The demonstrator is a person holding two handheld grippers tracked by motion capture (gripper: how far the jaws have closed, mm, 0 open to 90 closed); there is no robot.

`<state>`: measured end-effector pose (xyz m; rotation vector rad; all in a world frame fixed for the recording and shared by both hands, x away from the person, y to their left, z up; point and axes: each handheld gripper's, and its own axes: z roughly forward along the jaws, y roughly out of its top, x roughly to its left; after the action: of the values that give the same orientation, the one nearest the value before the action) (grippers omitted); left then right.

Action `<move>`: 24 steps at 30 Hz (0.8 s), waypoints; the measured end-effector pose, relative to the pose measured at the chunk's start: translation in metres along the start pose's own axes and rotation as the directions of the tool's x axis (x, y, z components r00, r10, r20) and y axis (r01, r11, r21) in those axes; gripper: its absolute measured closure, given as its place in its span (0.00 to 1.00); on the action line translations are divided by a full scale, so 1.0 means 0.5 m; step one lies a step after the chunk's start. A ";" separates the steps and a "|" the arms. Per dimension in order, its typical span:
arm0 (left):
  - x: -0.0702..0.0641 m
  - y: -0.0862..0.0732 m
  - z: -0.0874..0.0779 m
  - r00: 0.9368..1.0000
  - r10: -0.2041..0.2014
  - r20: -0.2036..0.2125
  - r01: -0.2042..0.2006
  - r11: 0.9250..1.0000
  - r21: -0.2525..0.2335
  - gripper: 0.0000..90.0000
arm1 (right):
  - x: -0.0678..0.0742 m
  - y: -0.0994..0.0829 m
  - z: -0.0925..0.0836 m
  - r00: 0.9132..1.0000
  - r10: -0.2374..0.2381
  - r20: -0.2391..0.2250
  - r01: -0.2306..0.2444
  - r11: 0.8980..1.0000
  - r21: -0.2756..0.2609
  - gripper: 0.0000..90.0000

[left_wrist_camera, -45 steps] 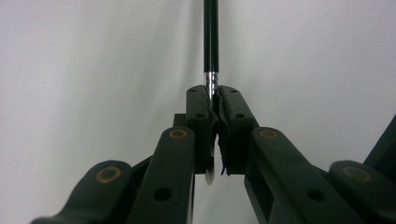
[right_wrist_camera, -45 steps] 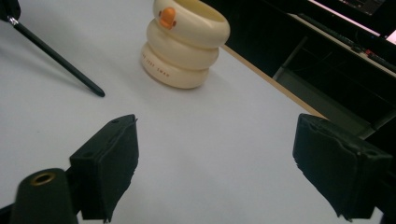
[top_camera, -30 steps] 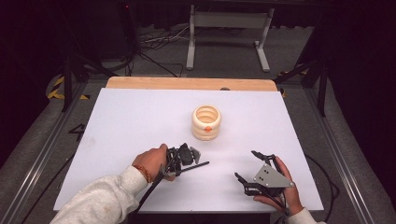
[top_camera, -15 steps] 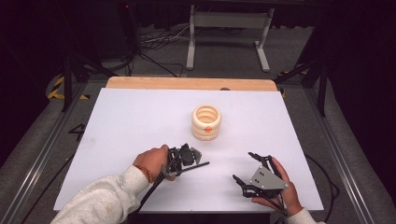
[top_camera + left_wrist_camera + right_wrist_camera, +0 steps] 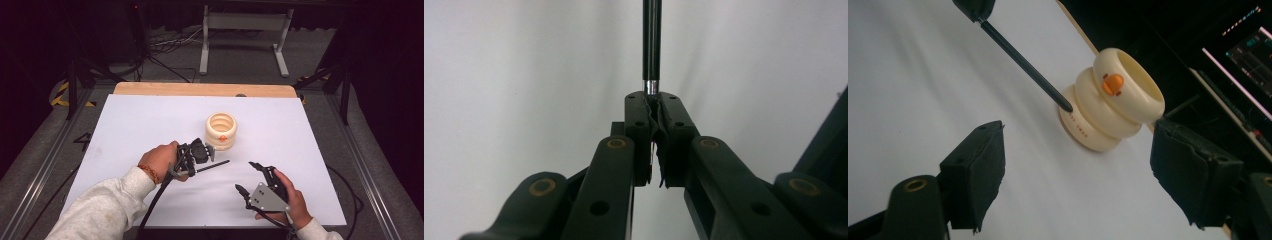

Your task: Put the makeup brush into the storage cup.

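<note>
White table in a dark room, pen pinched in my left gripper, right gripper spread with nothing in it.

From the high view I see the white table with a wooden strip along its far edge, dark floor and cables beyond; my left gripper sits just in front of the cream holder and clamps one end of a black pen, which sticks out level toward my right gripper, near the front edge. In the left gripper view my jaws are pressed together on the pen, its silver band right at their tips. In the right gripper view my jaws stand wide apart, having just closed a little, nothing between them; beyond them the pen points at the holder, upright with an orange button.
</note>
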<state>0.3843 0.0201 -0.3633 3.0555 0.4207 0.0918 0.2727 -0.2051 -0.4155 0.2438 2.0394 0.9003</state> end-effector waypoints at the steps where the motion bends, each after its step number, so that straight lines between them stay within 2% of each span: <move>1: 0.000 0.004 -0.003 1.000 0.001 0.014 -0.001 1.000 0.002 0.94 | 0.009 0.009 0.009 0.999 -0.036 0.012 0.036 0.999 0.003 0.28; 2: 0.000 0.004 -0.003 1.000 0.001 0.014 -0.001 1.000 0.002 0.94 | 0.009 0.009 0.009 0.999 -0.036 0.012 0.036 0.999 0.003 0.28; 3: -0.002 0.007 -0.002 1.000 0.006 0.009 -0.006 1.000 0.004 0.94 | 0.028 0.021 0.029 0.996 -0.092 0.013 0.092 0.996 0.011 0.30; 4: -0.003 0.012 -0.002 1.000 0.012 0.001 -0.012 1.000 0.007 0.94 | 0.028 0.021 0.029 0.996 -0.092 0.013 0.092 0.996 0.011 0.30; 6: -0.005 0.019 -0.002 1.000 0.014 0.005 -0.014 1.000 0.016 0.94 | 0.049 0.033 0.054 0.987 -0.157 0.024 0.156 0.987 0.033 0.33; 7: -0.005 0.022 -0.002 1.000 0.021 0.004 -0.021 1.000 0.012 0.94 | 0.055 0.037 0.061 0.985 -0.169 0.020 0.168 0.985 0.037 0.35; 9: -0.008 0.028 -0.002 0.999 0.033 0.002 -0.033 0.999 0.024 0.94 | 0.067 0.048 0.079 0.975 -0.222 0.025 0.221 0.974 0.044 0.38; 10: -0.009 0.029 0.000 1.000 0.025 -0.002 -0.025 1.000 0.010 0.94 | 0.075 0.054 0.092 0.968 -0.249 0.018 0.248 0.967 0.051 0.42; 12: -0.010 0.033 -0.001 0.999 0.035 0.011 -0.035 0.999 0.020 0.94 | 0.084 0.060 0.109 0.955 -0.295 0.031 0.292 0.954 0.071 0.45; 13: -0.011 0.034 -0.001 0.999 0.033 -0.004 -0.033 0.999 0.011 0.94 | 0.089 0.064 0.117 0.952 -0.306 0.024 0.304 0.950 0.077 0.46; 14: -0.011 0.035 -0.001 0.999 0.039 -0.002 -0.039 0.999 0.008 0.94 | 0.095 0.067 0.125 0.951 -0.307 0.020 0.305 0.949 0.084 0.49; 16: -0.016 0.038 -0.001 0.999 0.042 0.000 -0.042 0.999 0.014 0.94 | 0.109 0.078 0.145 0.928 -0.373 0.021 0.369 0.923 0.108 0.53; 17: -0.017 0.038 -0.001 0.999 0.047 0.008 -0.047 0.999 0.018 0.94 | 0.112 0.079 0.149 0.924 -0.382 0.019 0.378 0.919 0.117 0.56; 18: -0.017 0.038 -0.001 0.999 0.047 0.008 -0.047 0.999 0.018 0.94 | 0.112 0.079 0.149 0.924 -0.382 0.019 0.378 0.919 0.117 0.56; 19: -0.020 0.040 -0.002 0.999 0.049 0.003 -0.049 0.999 0.019 0.94 | 0.122 0.083 0.161 0.901 -0.432 0.037 0.422 0.894 0.150 0.61; 20: -0.022 0.041 0.000 0.998 0.057 0.003 -0.057 0.998 0.016 0.94 | 0.124 0.083 0.164 0.892 -0.451 0.037 0.440 0.884 0.155 0.63; 22: -0.026 0.042 0.002 0.998 0.058 0.000 -0.058 0.998 0.020 0.94 | 0.132 0.086 0.168 0.864 -0.502 0.032 0.489 0.853 0.180 0.69; 23: -0.026 0.042 0.002 0.998 0.058 0.000 -0.058 0.998 0.020 0.94 | 0.132 0.086 0.168 0.864 -0.502 0.032 0.489 0.853 0.180 0.69; 24: -0.028 0.042 0.005 0.998 0.061 0.000 -0.061 0.998 0.017 0.94 | 0.136 0.087 0.172 0.857 -0.513 0.049 0.497 0.848 0.183 0.74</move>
<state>0.3765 -0.0039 -0.3649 3.0858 0.3296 0.0917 0.2923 -0.0980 -0.4606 -0.1625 1.9484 0.3814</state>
